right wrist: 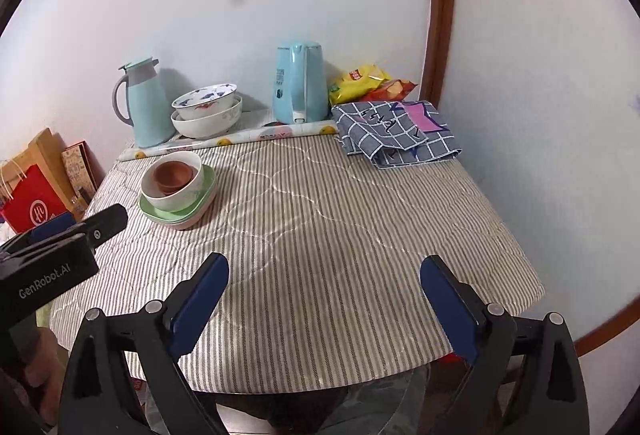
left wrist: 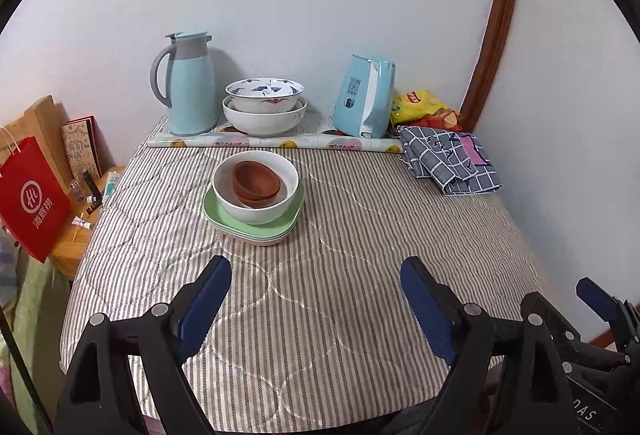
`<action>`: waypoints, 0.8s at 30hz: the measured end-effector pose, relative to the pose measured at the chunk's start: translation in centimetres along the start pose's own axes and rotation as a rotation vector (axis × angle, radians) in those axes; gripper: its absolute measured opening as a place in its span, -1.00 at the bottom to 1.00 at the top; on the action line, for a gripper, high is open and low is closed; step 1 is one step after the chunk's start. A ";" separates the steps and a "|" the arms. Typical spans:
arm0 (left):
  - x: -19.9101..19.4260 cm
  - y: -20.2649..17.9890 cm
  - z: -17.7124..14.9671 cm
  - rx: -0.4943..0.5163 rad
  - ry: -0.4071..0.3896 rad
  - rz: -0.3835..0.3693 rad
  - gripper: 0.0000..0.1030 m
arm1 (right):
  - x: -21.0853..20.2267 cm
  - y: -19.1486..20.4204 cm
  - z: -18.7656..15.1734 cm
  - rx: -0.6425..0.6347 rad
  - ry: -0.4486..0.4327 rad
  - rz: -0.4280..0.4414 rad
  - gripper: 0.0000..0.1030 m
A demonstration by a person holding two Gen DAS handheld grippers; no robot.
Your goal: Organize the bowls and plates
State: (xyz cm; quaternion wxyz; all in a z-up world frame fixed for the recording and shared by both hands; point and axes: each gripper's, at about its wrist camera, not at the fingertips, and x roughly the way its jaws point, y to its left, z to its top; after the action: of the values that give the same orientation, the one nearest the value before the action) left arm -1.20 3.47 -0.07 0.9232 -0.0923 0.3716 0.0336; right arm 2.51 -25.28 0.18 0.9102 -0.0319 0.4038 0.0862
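the left gripper (left wrist: 316, 283) and the right gripper (right wrist: 324, 281) were held over the near part of the striped table (left wrist: 340, 255), fingers spread wide with nothing between them. two brown bowls (left wrist: 256, 183) were stacked inside a white bowl (left wrist: 256, 211), which was set on green plates (left wrist: 248, 225). two more bowls (left wrist: 264, 107) were stacked by the wall, beside a blue jug (left wrist: 188, 83).

Brown bowls (left wrist: 256, 181), two nested, tilted, inside white bowl (left wrist: 256, 201), upright on stacked green plates (left wrist: 256, 225), table's far left. Patterned bowl (left wrist: 263, 94) nested in another white bowl (left wrist: 264, 119), far edge.
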 end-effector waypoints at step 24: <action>-0.3 0.0 -0.2 -0.002 -0.010 0.015 0.67 | 0.3 0.1 -0.4 0.008 0.010 -0.005 0.86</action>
State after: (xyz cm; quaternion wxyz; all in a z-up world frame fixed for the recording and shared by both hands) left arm -1.52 3.41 0.03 0.9247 -0.0901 0.3676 0.0411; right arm 2.37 -25.21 -0.28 0.9085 -0.0296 0.4086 0.0822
